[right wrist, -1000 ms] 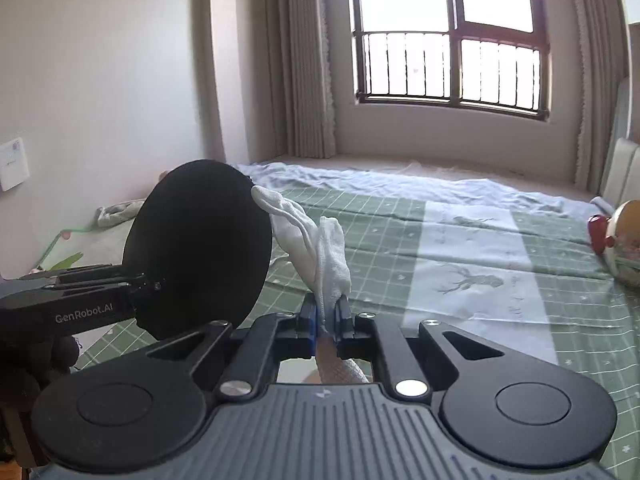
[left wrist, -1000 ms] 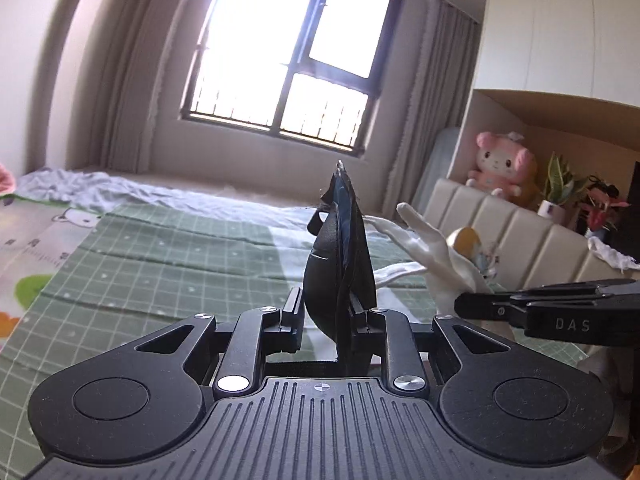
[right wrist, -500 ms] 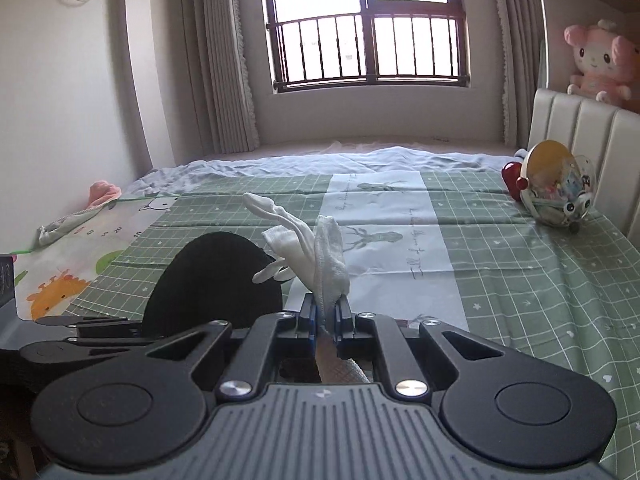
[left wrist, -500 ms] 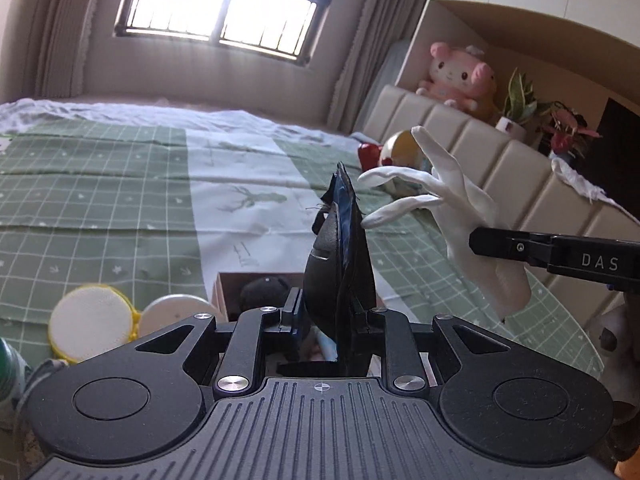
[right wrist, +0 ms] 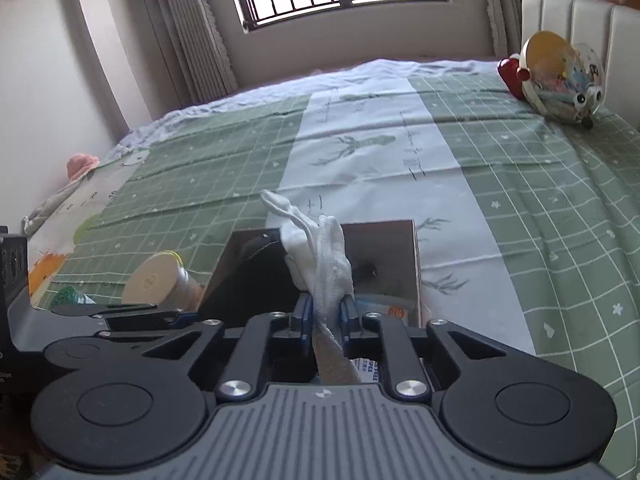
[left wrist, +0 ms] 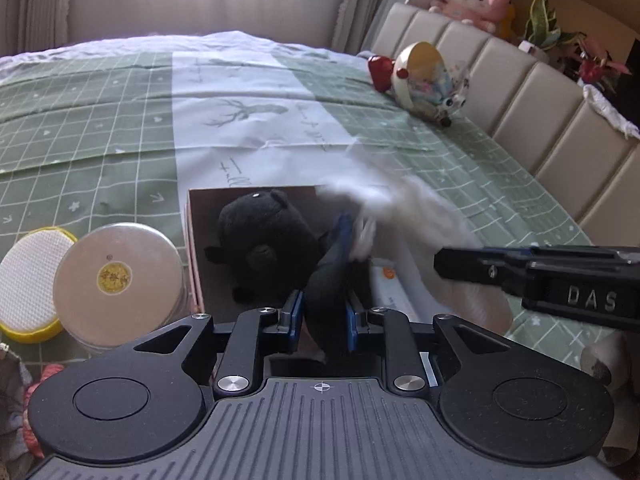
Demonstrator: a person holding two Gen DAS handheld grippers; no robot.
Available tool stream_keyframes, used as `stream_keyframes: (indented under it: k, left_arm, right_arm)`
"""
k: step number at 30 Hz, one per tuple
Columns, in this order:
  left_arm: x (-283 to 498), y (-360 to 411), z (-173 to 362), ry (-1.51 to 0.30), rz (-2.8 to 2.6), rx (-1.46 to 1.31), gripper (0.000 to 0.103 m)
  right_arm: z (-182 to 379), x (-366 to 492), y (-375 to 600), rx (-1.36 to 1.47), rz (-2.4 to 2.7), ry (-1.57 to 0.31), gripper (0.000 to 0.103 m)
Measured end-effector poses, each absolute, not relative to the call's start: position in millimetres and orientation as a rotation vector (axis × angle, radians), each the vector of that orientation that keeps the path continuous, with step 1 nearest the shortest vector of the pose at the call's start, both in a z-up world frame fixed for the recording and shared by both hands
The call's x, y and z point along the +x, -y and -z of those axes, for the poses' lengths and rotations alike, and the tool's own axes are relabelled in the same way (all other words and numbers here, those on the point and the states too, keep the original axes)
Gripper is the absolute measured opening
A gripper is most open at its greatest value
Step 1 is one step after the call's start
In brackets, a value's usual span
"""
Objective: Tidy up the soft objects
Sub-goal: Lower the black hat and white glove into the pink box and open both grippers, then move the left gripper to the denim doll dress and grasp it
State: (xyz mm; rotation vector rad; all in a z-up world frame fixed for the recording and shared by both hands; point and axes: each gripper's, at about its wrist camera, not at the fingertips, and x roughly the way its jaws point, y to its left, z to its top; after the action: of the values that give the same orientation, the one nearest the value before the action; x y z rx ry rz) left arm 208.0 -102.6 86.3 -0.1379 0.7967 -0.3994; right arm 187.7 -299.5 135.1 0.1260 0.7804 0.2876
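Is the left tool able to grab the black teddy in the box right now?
Probably not: the left tool already holds a dark floppy thing between its fingers, which also blocks the black teddy.

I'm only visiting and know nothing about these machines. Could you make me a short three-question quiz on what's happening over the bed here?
1. True or false: the cardboard box on the bed already has a black plush toy in it.
2. What does the right gripper have between its jaws? A) a white glove B) a round tin C) a plant
3. Fill in: the left gripper holds a dark, ___ coloured soft item above the box.

Key
1. True; the toy lies against the box's left side.
2. A; the white glove hangs over the box, and the jaws are opening around it.
3. Black.
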Motion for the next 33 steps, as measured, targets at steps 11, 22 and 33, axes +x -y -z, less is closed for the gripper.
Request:
stream_keyframes:
  k: [11,22,33]
  left_arm:
    - [151.9,28.9,-135.0,-0.542,0.346,-0.116,0.025]
    - [67.4,-107.6,-100.1,-0.491,0.001,-0.301,0.025]
    - [84.0,-96.7,-33.4,-0.652,0.014,-0.290,0.025]
  right_arm:
    - [-128.6,154.1,304.1,0.101,-0.249,-0.718,0.061]
    - [-104.5,78.6,198.4,-0.138,-0.429,-0.612,0.071]
    - [-51.0,36.3,141.8,-0.283,-0.501,-0.672,0.072]
